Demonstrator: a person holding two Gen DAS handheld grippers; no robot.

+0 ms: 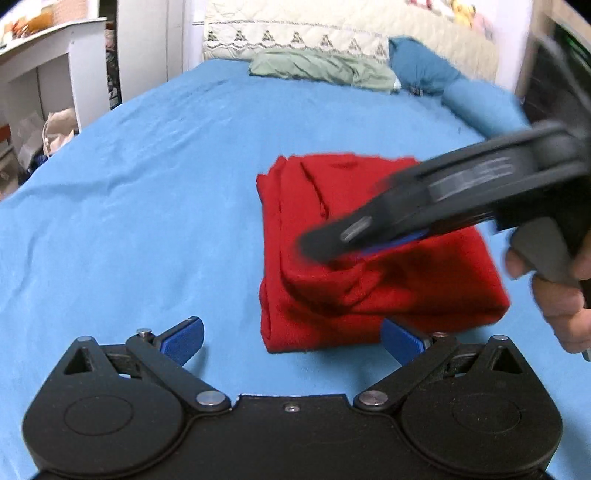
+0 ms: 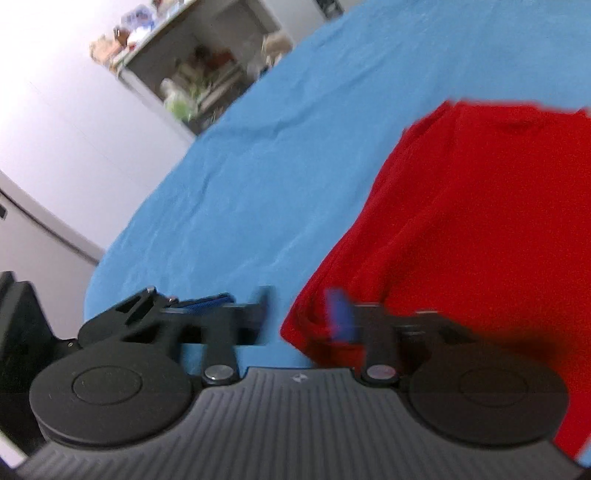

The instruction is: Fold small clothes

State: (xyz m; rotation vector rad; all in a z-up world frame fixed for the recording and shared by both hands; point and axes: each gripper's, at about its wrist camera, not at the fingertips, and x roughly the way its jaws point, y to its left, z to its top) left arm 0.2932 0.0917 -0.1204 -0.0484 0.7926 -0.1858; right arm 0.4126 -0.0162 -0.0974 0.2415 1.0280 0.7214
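Observation:
A red garment (image 1: 354,254) lies folded into a rough rectangle on the blue bedsheet (image 1: 147,184). My left gripper (image 1: 291,339) is open and empty, low at the garment's near edge, its right finger (image 1: 402,341) against the cloth. My right gripper (image 1: 325,247) reaches in from the right, blurred, with its tips over the garment's near left part. In the right wrist view the right gripper (image 2: 303,314) is open, one finger (image 2: 341,314) over the red cloth (image 2: 480,221), the other over the sheet.
A green folded cloth (image 1: 321,70) and a blue pillow (image 1: 424,66) lie at the far end of the bed by a cream quilt (image 1: 295,33). A white shelf unit (image 1: 48,66) and bags stand at the left beside the bed.

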